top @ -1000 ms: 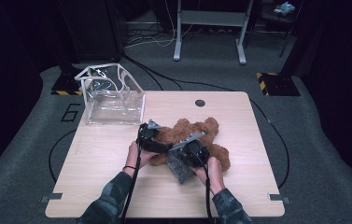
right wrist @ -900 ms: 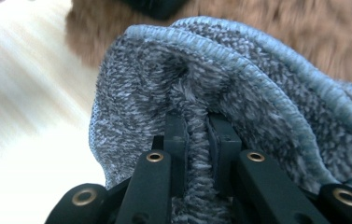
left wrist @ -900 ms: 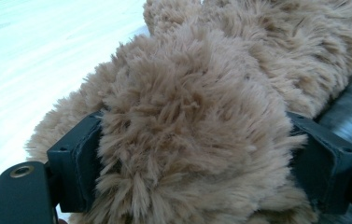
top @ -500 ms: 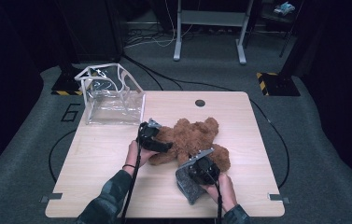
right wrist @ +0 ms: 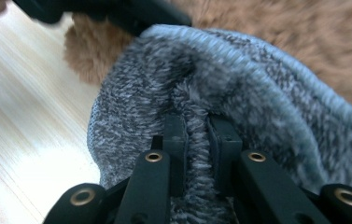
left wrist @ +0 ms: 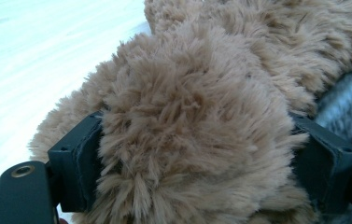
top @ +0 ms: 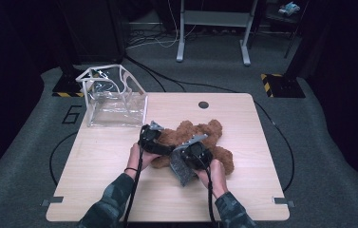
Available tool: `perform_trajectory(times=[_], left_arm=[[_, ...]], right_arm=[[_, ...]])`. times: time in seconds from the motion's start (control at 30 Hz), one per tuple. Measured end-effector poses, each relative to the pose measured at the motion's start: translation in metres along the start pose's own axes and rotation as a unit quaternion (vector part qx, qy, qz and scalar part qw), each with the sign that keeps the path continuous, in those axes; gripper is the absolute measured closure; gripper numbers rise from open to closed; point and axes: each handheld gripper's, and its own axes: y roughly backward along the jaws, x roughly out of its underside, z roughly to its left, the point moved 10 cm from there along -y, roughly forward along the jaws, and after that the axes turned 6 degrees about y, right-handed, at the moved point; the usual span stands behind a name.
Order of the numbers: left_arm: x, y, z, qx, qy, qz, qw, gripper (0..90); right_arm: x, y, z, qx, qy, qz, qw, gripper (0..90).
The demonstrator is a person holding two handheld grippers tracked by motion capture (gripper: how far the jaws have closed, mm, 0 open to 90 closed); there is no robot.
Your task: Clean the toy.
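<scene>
A brown plush teddy bear [top: 204,134] lies on the wooden table [top: 96,166], right of centre. My left gripper [top: 163,148] is shut on one furry limb of the bear [left wrist: 197,126], which bulges between the two pads [left wrist: 78,161]. My right gripper [top: 182,164] sits at the bear's near side, shut on a fold of a grey knitted cloth [right wrist: 239,93]. That fold is pinched between the right gripper's [right wrist: 197,140] narrow jaws. The grey cloth [top: 180,170] rests against the bear, whose brown fur [right wrist: 285,23] lies behind it.
A clear plastic box with white edging [top: 115,97] stands at the table's back left corner. A round dark cable hole [top: 203,104] sits near the far edge. Bare wood lies to the left and front. Grey carpet with cables surrounds the table.
My right gripper, with the grey cloth, had drawn back toward the person half a second ago and has now returned against the bear. The left gripper has kept still on the limb.
</scene>
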Motion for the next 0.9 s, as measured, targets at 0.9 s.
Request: perform_trajectory(times=[0.9], left_arm=[[-0.023, 0.025, -0.004, 0.032, 0.005, -0.003, 0.9995, 14.8]], right_arm=[[0.032, 0.022, 0.019, -0.051, -0.005, 0.004, 0.9987, 80.1]])
